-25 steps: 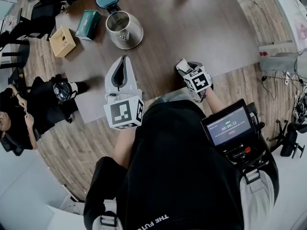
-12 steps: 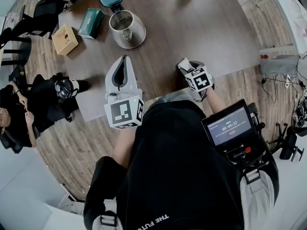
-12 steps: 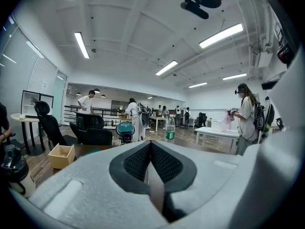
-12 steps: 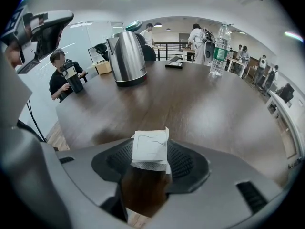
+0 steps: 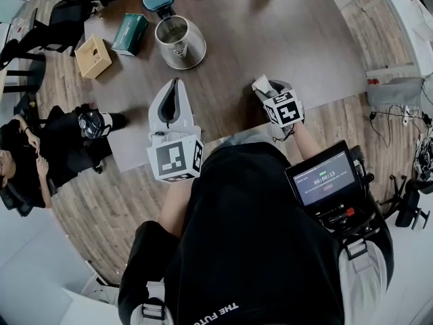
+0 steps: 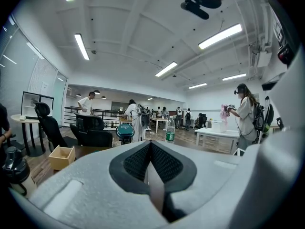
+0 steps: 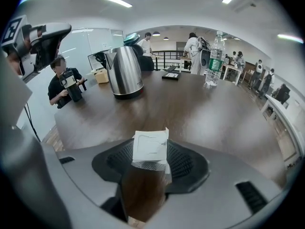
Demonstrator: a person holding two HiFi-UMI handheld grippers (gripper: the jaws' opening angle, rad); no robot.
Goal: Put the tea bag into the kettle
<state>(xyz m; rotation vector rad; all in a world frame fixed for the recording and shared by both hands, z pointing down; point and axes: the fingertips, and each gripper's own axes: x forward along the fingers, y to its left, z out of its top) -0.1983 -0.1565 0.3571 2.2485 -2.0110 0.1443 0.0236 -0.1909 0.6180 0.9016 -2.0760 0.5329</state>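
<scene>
Dark wood of the bench (image 5: 284, 46) is stretching ahead of both claws. Nearest, the left claw (image 5: 174, 85) is hovering level, its jaws pressed together on nothing. The right claw (image 5: 264, 87) is tilting downward, its jaws having just been closing, and is pinching the white tea bag (image 7: 149, 147), which is sticking up between them above the bench. Farther off, the steel kettle (image 5: 178, 38) is standing open-topped, well apart, with a green box (image 5: 128, 32) and a cardboard box (image 5: 92, 55) lying to its left.
</scene>
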